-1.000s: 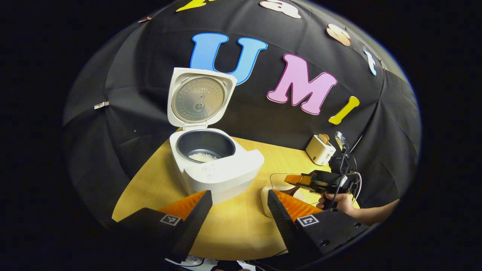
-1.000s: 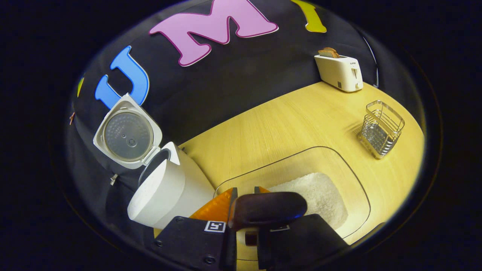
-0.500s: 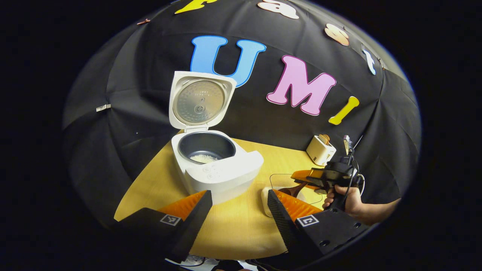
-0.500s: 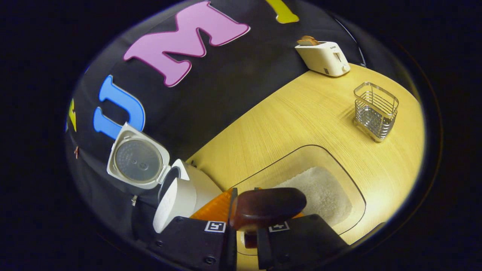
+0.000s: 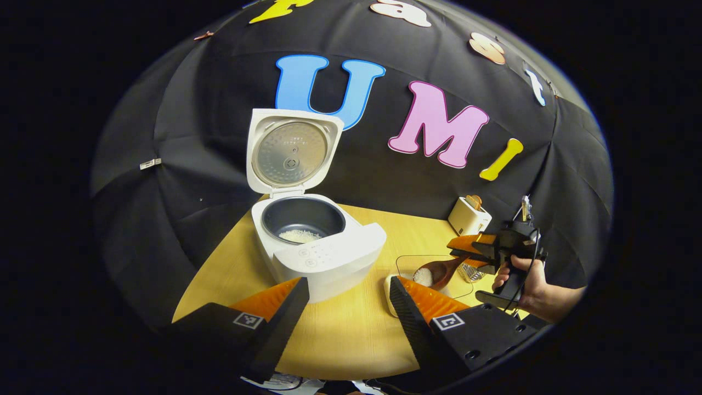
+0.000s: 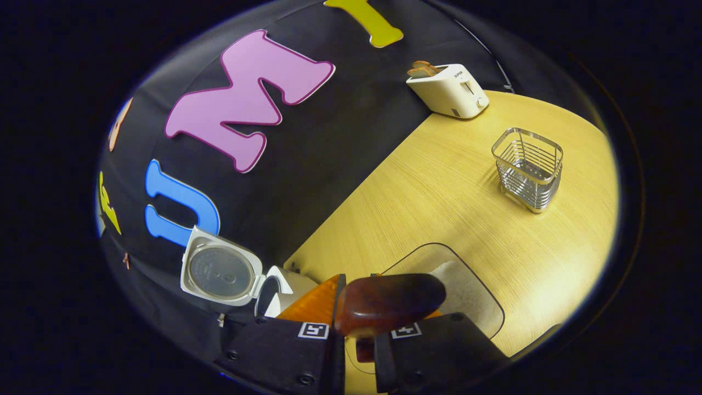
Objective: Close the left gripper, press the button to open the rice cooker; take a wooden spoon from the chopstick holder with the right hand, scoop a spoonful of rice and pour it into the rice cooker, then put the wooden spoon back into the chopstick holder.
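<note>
Right claw [image 5: 471, 249] grips the spoon [image 5: 436, 272] by its handle, bowl loaded with rice and pointing toward the open cooker [image 5: 312, 241], which lies well apart across the tabletop [image 5: 340, 329]. Left claw [image 5: 345, 307], open and empty, sits nearer the cooker.

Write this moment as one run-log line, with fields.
phase: carrying rice | right gripper: shut on dark wooden spoon, rice in bowl | left gripper: open, idle | white rice cooker: lid open, some rice inside
</note>
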`<state>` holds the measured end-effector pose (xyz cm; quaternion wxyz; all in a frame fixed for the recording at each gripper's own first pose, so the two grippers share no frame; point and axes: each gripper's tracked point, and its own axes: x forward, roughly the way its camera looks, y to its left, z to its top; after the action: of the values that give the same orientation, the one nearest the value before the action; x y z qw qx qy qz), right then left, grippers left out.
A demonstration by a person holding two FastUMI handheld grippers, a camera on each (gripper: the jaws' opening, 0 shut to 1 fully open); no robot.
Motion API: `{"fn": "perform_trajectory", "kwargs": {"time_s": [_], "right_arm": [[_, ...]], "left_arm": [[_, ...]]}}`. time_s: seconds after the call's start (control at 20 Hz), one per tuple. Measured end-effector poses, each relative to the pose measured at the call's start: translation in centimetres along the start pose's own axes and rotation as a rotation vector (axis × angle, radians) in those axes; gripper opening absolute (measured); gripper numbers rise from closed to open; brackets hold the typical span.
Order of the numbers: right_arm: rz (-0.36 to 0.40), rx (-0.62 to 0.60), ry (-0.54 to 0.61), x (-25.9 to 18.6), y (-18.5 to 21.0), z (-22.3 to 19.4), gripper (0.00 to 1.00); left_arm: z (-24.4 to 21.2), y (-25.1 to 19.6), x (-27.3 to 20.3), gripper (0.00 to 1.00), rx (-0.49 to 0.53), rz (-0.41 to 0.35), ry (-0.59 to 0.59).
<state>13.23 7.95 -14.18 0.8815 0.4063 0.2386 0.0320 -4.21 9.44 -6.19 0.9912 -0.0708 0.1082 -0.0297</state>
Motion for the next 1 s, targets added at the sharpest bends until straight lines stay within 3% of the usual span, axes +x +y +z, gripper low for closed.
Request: {"fn": "perform_trajectory", "kwargs": {"time_s": [0.15,0.2,0.65,0.8,0.85,0.9,0.95,1.0], "right_arm": [[0.013,0.043,-0.011,-0.3,0.6,1.1,0.14],[0.021,0.047,-0.013,-0.6,1.1,1.3,0.14],[0.105,0.055,-0.030,-1.1,7.2,4.3,0.14],[0.128,0.074,-0.008,-1.0,9.3,4.1,0.14],[0.138,0.080,0.004,-1.0,10.3,3.9,0.14],[0.147,0.083,0.012,-0.8,11.0,3.6,0.14],[0.155,0.083,0.021,-0.8,11.7,3.3,0.14],[0.161,0.085,0.028,-0.6,12.4,3.1,0.14]], "left_arm": [[0.1,-0.2,0.2,0.92,-0.005,-0.004,-0.006],[0.0,-0.1,0.2,0.96,-0.007,-0.004,-0.007],[0.0,0.4,0.1,0.96,-0.030,-0.012,-0.012],[-0.4,1.1,-0.1,0.96,-0.040,-0.003,-0.008],[-0.4,1.3,-0.1,0.92,-0.046,0.000,-0.009],[-0.4,1.6,-0.1,0.96,-0.054,0.004,-0.010],[-0.4,2.0,-0.1,0.92,-0.066,0.007,-0.010],[-0.5,2.3,-0.2,0.96,-0.078,0.010,-0.010]]}}
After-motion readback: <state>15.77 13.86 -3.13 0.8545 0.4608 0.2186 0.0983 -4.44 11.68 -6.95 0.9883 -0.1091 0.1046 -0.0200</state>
